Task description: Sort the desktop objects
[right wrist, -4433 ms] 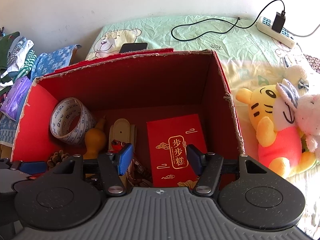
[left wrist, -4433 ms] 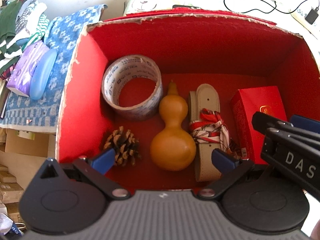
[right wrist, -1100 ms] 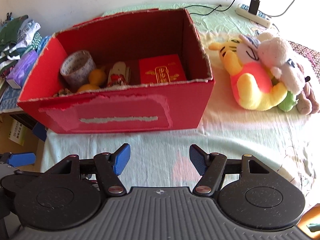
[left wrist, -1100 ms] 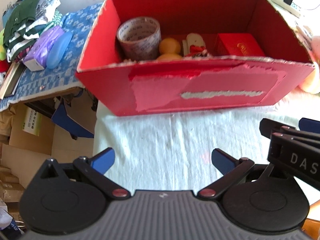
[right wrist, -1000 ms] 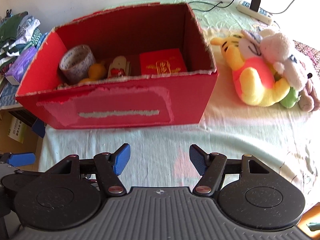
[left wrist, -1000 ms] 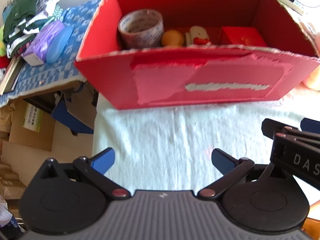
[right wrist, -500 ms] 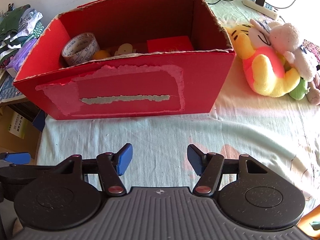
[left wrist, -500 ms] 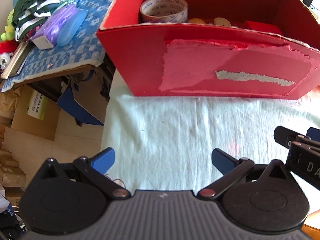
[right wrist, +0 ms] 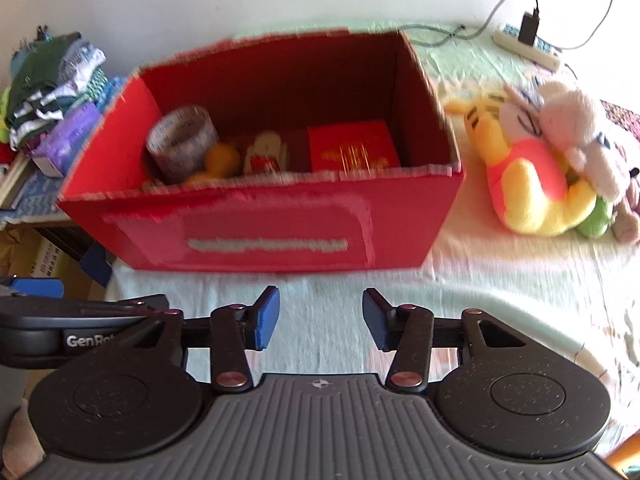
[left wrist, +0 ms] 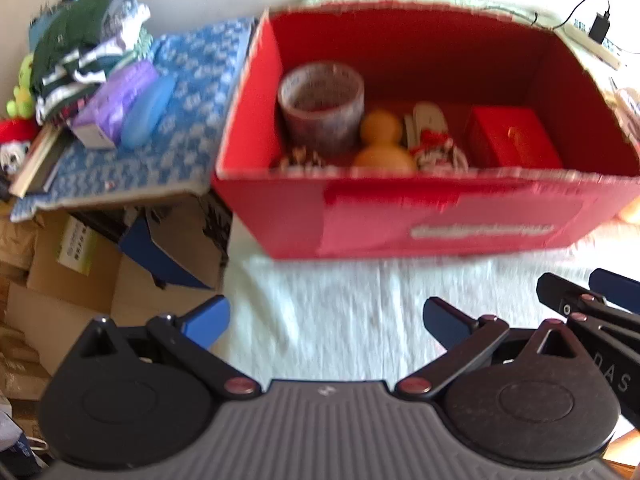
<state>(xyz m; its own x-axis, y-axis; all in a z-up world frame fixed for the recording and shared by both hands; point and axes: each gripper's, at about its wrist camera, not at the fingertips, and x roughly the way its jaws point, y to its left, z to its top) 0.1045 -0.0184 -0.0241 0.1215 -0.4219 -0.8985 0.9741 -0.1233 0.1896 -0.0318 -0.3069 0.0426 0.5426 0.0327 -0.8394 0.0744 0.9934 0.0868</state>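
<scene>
While both views were smeared by blur, the layout could be read from left to right. At the far left lay a pile of folded clothes (left wrist: 86, 46), with a purple packet (left wrist: 116, 106) and a blue case (left wrist: 148, 114) beside it on a blue patterned cloth (left wrist: 192, 92); cardboard cartons (left wrist: 76, 248) sat below, their printing too soft to read. On the pale sheet (left wrist: 340, 312) stood the red box (left wrist: 420, 216), its front torn to a paler patch. Inside it, from the left, were a pinecone (left wrist: 300, 159), a tape roll (left wrist: 321, 108) with illegible print, an orange gourd (left wrist: 382, 140), a beige strap with red-and-white cloth (left wrist: 436, 140) and a small red box (right wrist: 354, 147) with gold lettering I could not make out. Right of the box lay plush toys (right wrist: 552, 160), a power strip (right wrist: 526, 46) behind them.

The left gripper (left wrist: 326, 320) hung over the sheet in front of the box, fingers spread wide, holding nothing. The right gripper (right wrist: 320, 316) was likewise parted and empty; its side read "DAS" in the left view, while the left one's read "GenRo" in the right view.
</scene>
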